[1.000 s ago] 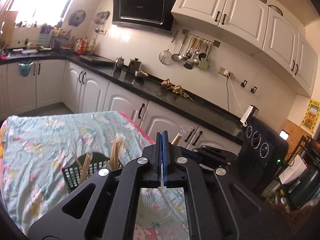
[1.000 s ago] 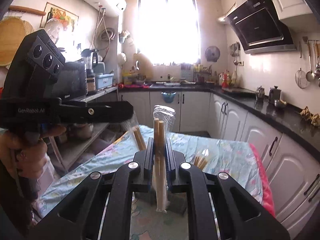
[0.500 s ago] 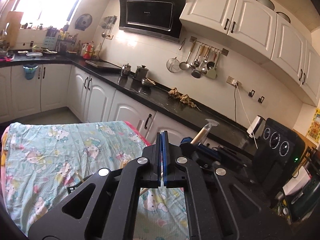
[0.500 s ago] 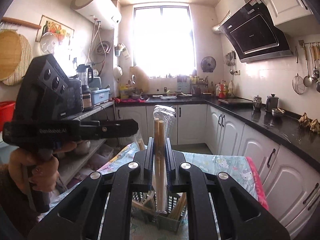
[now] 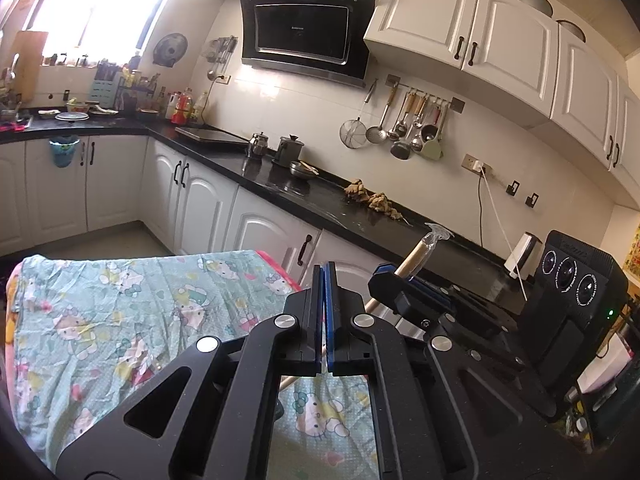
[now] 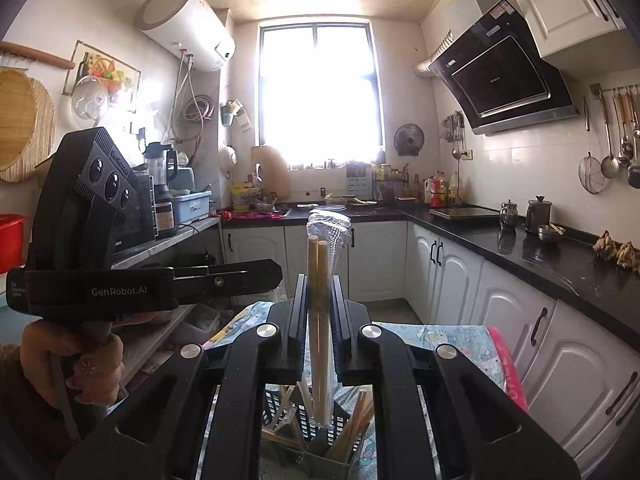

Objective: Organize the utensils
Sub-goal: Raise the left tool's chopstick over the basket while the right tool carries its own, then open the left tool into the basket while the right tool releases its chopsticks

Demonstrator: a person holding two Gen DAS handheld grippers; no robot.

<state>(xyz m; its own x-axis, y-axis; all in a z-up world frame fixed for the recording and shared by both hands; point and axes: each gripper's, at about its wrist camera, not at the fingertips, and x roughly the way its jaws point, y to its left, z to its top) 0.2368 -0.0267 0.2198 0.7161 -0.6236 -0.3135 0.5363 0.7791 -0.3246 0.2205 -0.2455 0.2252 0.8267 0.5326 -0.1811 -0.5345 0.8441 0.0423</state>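
Here the surface point(image 5: 120, 312), draped in a cartoon-print cloth, is seen to carry a dark slotted utensil basket point(image 6: 316, 424) near its near edge, with loose chopsticks already leaning inside. The step in hand is judged to be the carrying of one more pair to that basket: a pair of wooden chopsticks in a clear wrapper point(image 6: 320, 320) is pinched upright in the right claw point(image 6: 318, 344), directly above the basket. The next move is thought to call for a lowering of the lower tips into a compartment (which one cannot be told) before the pinch is let go.

The left claw point(image 5: 323, 320) is pressed together on nothing, held over the cloth's right edge.

The basket and the hand point(image 6: 76, 364) gripping the left tool are shown only by the right wrist view. The wrapper's crimped top poking beyond the right claw is shown from the side only by the left wrist view, where the basket is hidden behind the claw body.
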